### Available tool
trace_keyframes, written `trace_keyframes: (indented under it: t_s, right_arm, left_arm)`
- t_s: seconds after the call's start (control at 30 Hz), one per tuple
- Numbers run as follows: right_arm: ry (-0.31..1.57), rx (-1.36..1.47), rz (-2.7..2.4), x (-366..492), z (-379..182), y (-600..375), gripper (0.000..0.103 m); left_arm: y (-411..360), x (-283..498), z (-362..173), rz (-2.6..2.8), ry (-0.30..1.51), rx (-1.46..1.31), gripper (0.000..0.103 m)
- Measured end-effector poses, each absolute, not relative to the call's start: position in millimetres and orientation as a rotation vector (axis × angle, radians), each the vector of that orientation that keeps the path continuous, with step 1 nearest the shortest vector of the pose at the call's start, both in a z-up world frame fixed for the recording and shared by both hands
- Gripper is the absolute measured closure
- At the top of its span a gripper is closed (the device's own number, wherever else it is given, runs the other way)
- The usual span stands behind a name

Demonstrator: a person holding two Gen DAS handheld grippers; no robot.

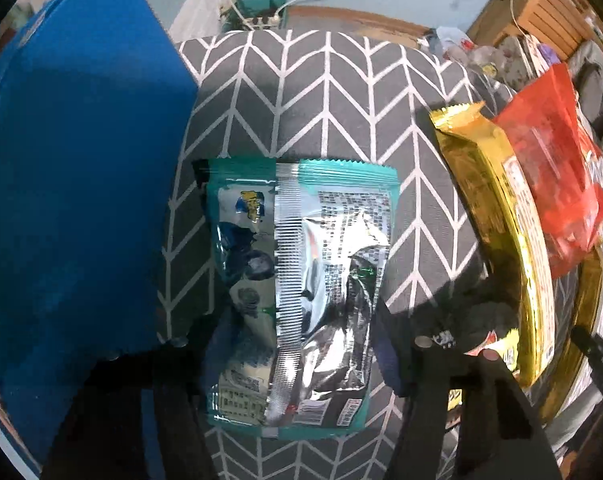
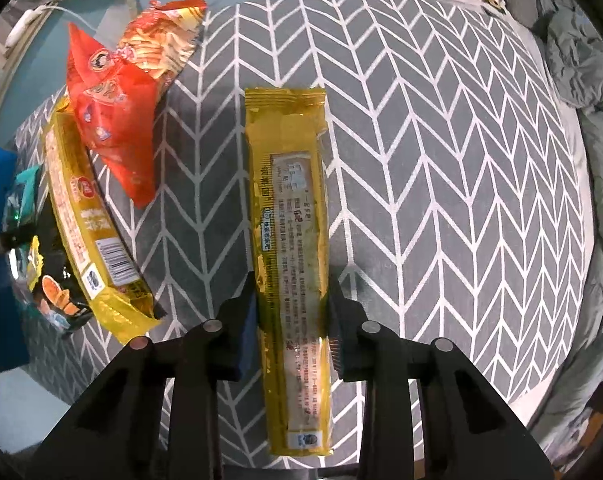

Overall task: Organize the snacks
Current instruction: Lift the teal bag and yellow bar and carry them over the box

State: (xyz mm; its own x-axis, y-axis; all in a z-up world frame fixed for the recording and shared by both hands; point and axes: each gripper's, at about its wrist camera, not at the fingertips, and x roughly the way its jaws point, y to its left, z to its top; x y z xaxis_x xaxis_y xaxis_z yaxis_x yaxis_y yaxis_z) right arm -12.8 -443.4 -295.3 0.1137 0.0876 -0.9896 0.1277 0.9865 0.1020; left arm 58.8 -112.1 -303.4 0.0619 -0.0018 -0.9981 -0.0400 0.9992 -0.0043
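Note:
In the left wrist view my left gripper point(image 1: 301, 312) is shut on a teal and silver snack pouch point(image 1: 297, 280), its fingers pressing the pouch's two sides above the grey herringbone cloth point(image 1: 321, 92). A long gold packet point(image 1: 497, 232) and a red bag point(image 1: 549, 176) lie to its right. In the right wrist view my right gripper point(image 2: 291, 300) is shut on another long gold packet point(image 2: 291, 216), gripped at both sides near its lower half. A second gold packet point(image 2: 85, 220) and the red bag point(image 2: 113, 120) lie to the left.
A big blue box point(image 1: 73, 200) stands close on the left of the left gripper. A small dark snack bag point(image 2: 49, 292) lies beside the gold packet. Grey bedding point(image 2: 581, 80) borders the cloth point(image 2: 461, 160) on the right. Wooden furniture point(image 1: 541, 12) stands far right.

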Motion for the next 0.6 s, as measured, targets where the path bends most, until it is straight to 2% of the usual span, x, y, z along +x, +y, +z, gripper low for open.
trace_keyframes:
  t_s: [0.23,0.6]
  right_arm:
    - [1.437,0.172,0.000,-16.0,-274.1,-437.2,0.075]
    - [1.360,0.135,0.022,-10.9,-218.9,-425.8,0.075]
  left_arm:
    - [-106.1,55.1,-297.5,0.003,1.530,-0.079,0.040]
    - [-102.3,34.5,-249.3,-0.066,1.441,-0.103,0.040]
